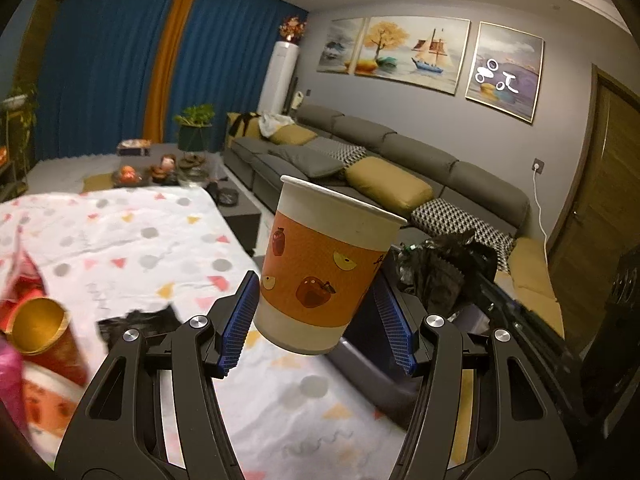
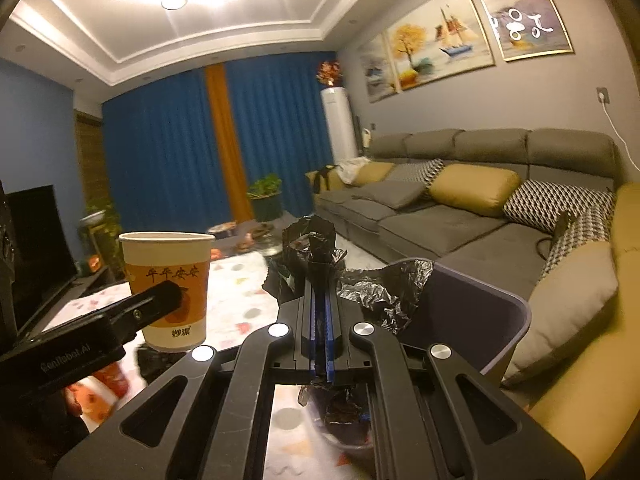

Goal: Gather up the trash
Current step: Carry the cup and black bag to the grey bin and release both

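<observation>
My left gripper (image 1: pixel 316 312) is shut on an orange and white paper cup (image 1: pixel 324 268) with apple prints, held upright above the table's right edge. The cup also shows in the right wrist view (image 2: pixel 168 284), with the left gripper's finger (image 2: pixel 156 300) across it. My right gripper (image 2: pixel 320 312) is shut on the black bin liner (image 2: pixel 316 248) of a grey trash bin (image 2: pixel 500 320) that stands between table and sofa. The bin (image 1: pixel 380 376) and liner (image 1: pixel 436 264) lie just right of the cup in the left wrist view.
A table with a white patterned cloth (image 1: pixel 132 248) carries a red and gold tube (image 1: pixel 44 328) and other wrappers at the left. A grey sofa (image 1: pixel 384 160) with yellow cushions runs along the right wall. A coffee table with plants and bowls (image 1: pixel 168 164) stands farther back.
</observation>
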`<state>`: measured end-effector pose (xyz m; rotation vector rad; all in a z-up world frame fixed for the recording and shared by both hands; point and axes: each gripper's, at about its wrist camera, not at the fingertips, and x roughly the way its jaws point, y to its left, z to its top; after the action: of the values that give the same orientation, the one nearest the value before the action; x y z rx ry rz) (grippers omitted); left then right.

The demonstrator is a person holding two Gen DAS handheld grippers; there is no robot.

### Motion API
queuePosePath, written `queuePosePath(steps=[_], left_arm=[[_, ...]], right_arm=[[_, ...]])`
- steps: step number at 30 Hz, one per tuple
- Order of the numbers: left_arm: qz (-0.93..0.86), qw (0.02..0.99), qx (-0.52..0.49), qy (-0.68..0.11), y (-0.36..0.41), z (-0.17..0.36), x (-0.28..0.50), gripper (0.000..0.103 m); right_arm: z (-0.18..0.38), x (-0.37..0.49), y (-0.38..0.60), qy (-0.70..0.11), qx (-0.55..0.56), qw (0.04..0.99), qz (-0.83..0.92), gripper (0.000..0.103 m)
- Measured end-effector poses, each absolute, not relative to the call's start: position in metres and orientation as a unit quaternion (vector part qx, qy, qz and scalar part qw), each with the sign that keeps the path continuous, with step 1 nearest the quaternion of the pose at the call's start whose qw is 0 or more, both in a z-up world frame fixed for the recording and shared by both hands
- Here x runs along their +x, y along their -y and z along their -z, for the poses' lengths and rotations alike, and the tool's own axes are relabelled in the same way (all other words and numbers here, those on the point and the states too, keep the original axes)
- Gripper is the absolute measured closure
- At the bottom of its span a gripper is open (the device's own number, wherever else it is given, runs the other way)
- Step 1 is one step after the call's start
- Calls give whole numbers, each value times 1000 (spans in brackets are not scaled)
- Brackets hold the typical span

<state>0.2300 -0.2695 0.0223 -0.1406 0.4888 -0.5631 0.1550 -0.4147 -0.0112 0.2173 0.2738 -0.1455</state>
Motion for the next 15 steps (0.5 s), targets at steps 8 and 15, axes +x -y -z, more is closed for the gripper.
queuePosePath(steps=[8,15], left_arm=[[282,922,-69,-258,295,4,258,45],[290,915,-62,-274,314,19,271,45]], right_arm=[[43,175,427,-165,113,976,88,98],[55,181,433,-185,121,971,90,98]])
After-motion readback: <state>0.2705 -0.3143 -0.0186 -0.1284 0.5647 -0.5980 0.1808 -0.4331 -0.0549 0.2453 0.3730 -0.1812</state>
